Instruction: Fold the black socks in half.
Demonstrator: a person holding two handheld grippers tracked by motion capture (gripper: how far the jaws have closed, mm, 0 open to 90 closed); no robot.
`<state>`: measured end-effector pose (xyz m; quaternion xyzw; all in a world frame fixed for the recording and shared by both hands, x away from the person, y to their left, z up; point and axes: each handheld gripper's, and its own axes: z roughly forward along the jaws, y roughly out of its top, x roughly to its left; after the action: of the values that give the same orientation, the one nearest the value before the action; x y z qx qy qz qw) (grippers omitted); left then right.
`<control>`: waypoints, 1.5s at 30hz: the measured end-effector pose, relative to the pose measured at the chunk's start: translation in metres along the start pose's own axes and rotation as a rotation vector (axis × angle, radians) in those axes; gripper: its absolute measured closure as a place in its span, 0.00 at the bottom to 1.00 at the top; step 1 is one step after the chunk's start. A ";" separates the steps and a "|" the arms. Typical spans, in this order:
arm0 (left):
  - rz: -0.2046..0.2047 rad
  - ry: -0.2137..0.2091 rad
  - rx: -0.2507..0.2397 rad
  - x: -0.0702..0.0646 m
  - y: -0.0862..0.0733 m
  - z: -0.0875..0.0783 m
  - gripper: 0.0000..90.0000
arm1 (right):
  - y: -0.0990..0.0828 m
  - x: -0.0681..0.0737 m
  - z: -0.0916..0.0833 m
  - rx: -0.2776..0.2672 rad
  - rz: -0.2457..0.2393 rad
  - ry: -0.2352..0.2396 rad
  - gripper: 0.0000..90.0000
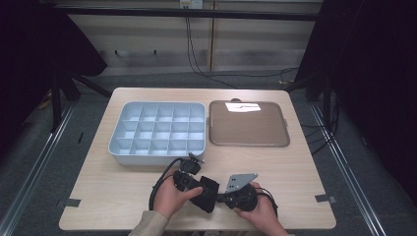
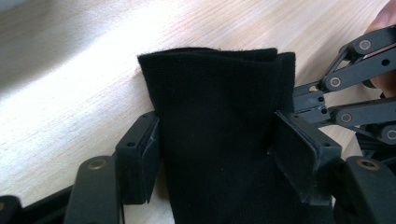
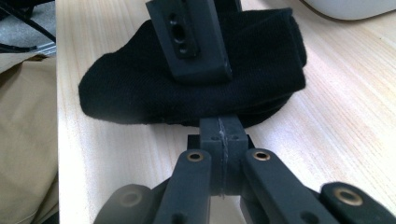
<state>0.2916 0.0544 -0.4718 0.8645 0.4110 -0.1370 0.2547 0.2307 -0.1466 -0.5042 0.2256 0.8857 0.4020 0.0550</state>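
On the near edge of the surface point(image 1: 123, 196): a folded black cloth point(image 1: 208, 193) lies between the two grippers, close to the person's hands.
Black cloth, position: it rests on the pale wood in front of the grey compartment tray point(image 1: 158, 132) and apart from it; in the right gripper view the cloth point(image 3: 140, 88) forms a rounded, folded bundle lying flat on the wood.
Left gripper point(image 1: 194, 186): held in the person's left hand point(image 1: 170, 197), it reaches the cloth from the left side of the high view.
Left fingers point(image 2: 136, 163): spread, one on each side of the cloth point(image 2: 215, 135); the left pad stands just beside the fabric and the right pad touches its edge, with no visible squeeze, so the fingers are open around the cloth.
Right gripper point(image 1: 222, 197): held in the person's right hand point(image 1: 263, 216), it meets the cloth from the right; a grey three-cornered plate point(image 1: 239, 181) sits on top of it.
Right fingers point(image 3: 211, 140): closed, pad against pad, with their tips at the near edge of the cloth; whether any fabric is pinched cannot be told.
Compartment tray: grey, divided into a grid of small cells, at the middle left of the surface.
Brown tray point(image 1: 249, 124): flat, just beside the compartment tray on its right.
Sleeve point(image 1: 146, 225): tan, on the left forearm.
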 end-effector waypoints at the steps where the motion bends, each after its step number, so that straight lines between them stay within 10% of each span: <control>1: -0.004 -0.002 0.003 0.000 0.000 0.000 0.39 | 0.000 0.000 0.000 0.000 -0.001 -0.001 1.00; 28: -0.034 -0.014 0.019 -0.012 0.006 -0.004 0.75 | -0.001 -0.001 0.000 -0.005 0.007 0.002 1.00; 45: -0.096 -0.017 0.050 -0.004 0.006 -0.018 0.79 | -0.001 0.000 0.001 -0.015 0.000 -0.001 1.00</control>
<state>0.2947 0.0587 -0.4529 0.8488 0.4461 -0.1667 0.2296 0.2304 -0.1467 -0.5055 0.2256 0.8825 0.4087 0.0573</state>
